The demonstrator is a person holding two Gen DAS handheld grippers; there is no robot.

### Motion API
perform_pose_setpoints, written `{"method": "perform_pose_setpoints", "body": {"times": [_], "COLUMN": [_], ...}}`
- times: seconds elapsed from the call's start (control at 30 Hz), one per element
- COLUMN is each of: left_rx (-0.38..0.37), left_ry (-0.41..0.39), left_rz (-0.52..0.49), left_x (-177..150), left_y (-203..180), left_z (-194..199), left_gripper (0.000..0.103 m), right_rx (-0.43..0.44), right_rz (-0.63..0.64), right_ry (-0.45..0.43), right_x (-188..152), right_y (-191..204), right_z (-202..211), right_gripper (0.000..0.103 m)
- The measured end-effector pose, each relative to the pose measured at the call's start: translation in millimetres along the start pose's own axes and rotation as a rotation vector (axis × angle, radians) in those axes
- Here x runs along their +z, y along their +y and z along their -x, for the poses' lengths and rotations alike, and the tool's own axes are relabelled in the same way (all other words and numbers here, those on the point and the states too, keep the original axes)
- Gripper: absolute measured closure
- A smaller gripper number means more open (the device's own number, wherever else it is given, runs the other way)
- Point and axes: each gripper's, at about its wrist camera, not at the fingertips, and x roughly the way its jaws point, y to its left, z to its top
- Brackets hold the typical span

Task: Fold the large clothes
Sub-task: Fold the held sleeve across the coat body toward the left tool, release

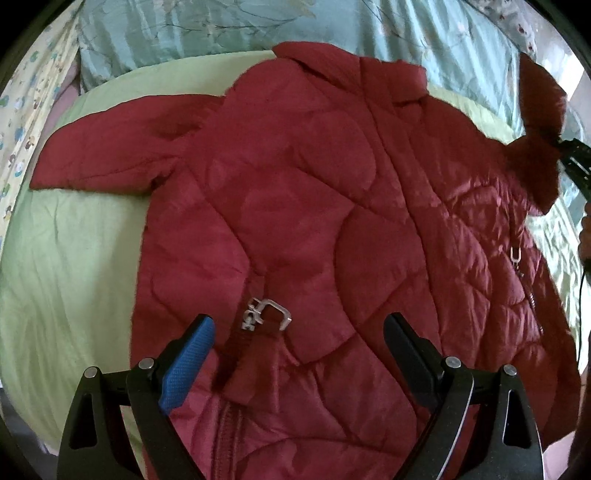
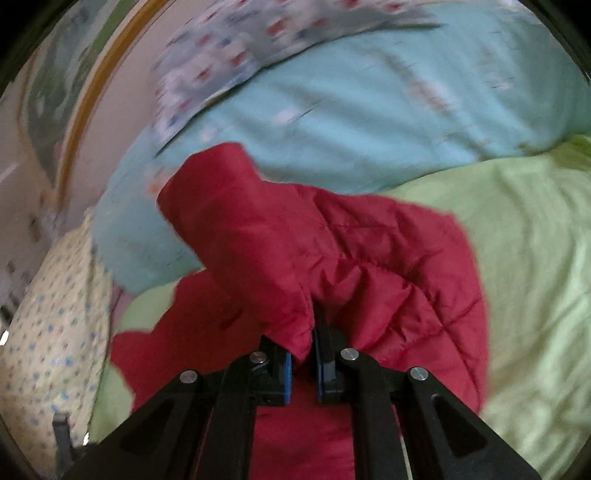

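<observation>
My left gripper [image 1: 299, 332] hangs spread over the red jacket [image 1: 295, 206] on the bed [image 1: 74, 240]; only my right gripper's [image 2: 303, 360] view shows its pinch on the sleeve [image 2: 258, 236].

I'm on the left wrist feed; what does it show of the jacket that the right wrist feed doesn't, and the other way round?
Left wrist only: the red quilted jacket spread flat, its collar, the far sleeve, a metal zipper pull, and the open left gripper above it. Right wrist only: the right gripper shut on a bunched sleeve, seen close. Both: the red jacket, the green sheet and the teal quilt.
</observation>
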Motion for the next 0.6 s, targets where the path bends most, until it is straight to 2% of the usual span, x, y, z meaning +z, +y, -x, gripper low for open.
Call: {"method": "perform_pose_setpoints", "body": {"times": [0.13, 0.3, 0.5, 0.6], "left_rx": [-0.059, -0.141, -0.298, -0.379], "left_ry": [-0.008, -0.027, -0.013, 0.007], "left_rz": [0.04, 0.091, 0.196, 0.249], "left_x": [7, 18, 50, 68], "left_y": [17, 44, 82, 101], "left_z": [8, 17, 17, 11], "left_gripper": [0.01, 0.01, 0.011, 0.011], "right_rx": [0.058, 0.035, -0.006, -0.019], "right_rz": [0.082, 0.189, 0.325, 0.421], "right_ry": [0.114, 0.225, 0.272, 0.282], "right_x": [-26, -65, -112, -137], "right_y": [64, 123, 165, 184], "right_z": [-38, -85, -114, -118], "right_gripper": [0.094, 0.094, 0.093, 0.089]}}
